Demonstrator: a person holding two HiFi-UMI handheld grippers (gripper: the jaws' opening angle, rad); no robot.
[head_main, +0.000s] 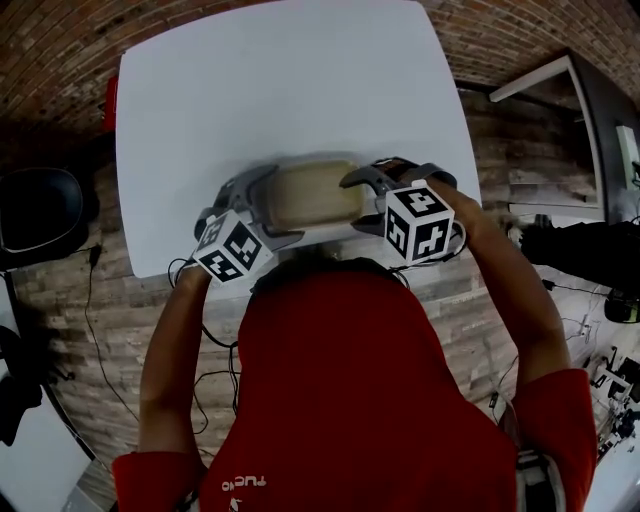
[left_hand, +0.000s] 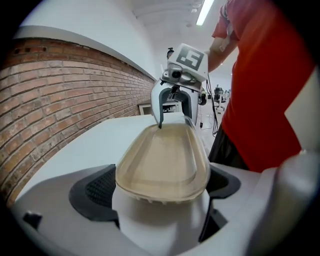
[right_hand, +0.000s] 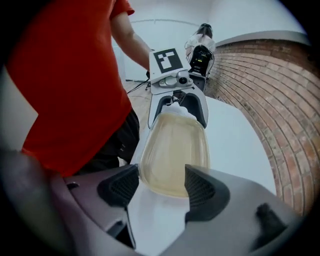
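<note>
In the head view, a shallow beige tray (head_main: 310, 193) lay lengthwise near the front edge of the white table (head_main: 280, 90), with the left gripper (head_main: 255, 205) round its left end and the right gripper (head_main: 368, 195) round its right end; whether the tray rested on the table or hung just clear of it could not be told. In the left gripper view, the left gripper (left_hand: 162, 192) had the tray's (left_hand: 162, 160) near end between its jaws, the dark pads (left_hand: 95, 189) drawn in against the rim on both sides, and the right gripper (left_hand: 172, 117) clasped the far end, beside a brick wall (left_hand: 60, 100). In the right gripper view, the right gripper (right_hand: 162, 187) likewise pinched the tray's (right_hand: 175, 150) near end between its ribbed pads (right_hand: 120, 186), while the left gripper (right_hand: 177, 107) held the opposite end. The step in hand looked like a two-ended hold on the tray; by my judgement, any move from here would call for both grippers travelling together and level, so that neither end slipped from its pads or twisted
</note>
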